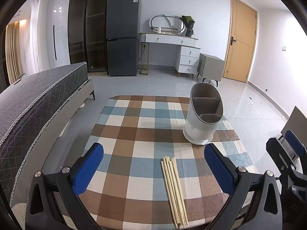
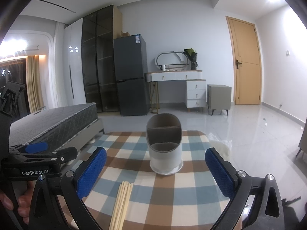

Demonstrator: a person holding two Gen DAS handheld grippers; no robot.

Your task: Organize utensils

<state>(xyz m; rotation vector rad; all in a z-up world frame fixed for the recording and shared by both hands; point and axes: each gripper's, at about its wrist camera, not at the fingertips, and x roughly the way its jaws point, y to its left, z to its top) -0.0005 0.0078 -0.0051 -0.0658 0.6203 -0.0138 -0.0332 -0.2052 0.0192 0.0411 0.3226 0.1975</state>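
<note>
Small table [image 1: 122, 126] under a checked cloth of brown, blue and cream squares. Tiled floor around it.

Chopsticks [image 1: 174, 189]: a loose bundle of pale wooden sticks lying flat on the cloth near the table's near edge, roughly lengthwise away from the camera. In the left wrist view they sit between the blue pads, closer to the right-hand pad, touching neither. In the right wrist view the same bundle [image 2: 121, 204] lies low and left of centre, just inside the left-hand pad.

Utensil holder [image 1: 203, 115]: white oval tub with a grey inner lining, slanted rim, divided into compartments; all compartments that can be seen into look bare. Upright on the cloth toward the far right side of the table, well apart from the chopsticks. From the right wrist it stands nearly dead ahead [image 2: 165, 147].

Left tongs [image 1: 153, 169]: spread wide, nothing between the pads, held low over the near end of the table.

Right tongs [image 2: 155, 172]: also spread wide, gripping nothing, pointed at the holder.

A hand [image 2: 21, 205] shows at the lower left of the right wrist view, wrapped on the left tool's black handle.

Background: bed [image 1: 38, 99] to the left, dark fridge [image 1: 122, 38], white dressing table with oval mirror [image 1: 172, 40], wooden door [image 1: 241, 42].
</note>
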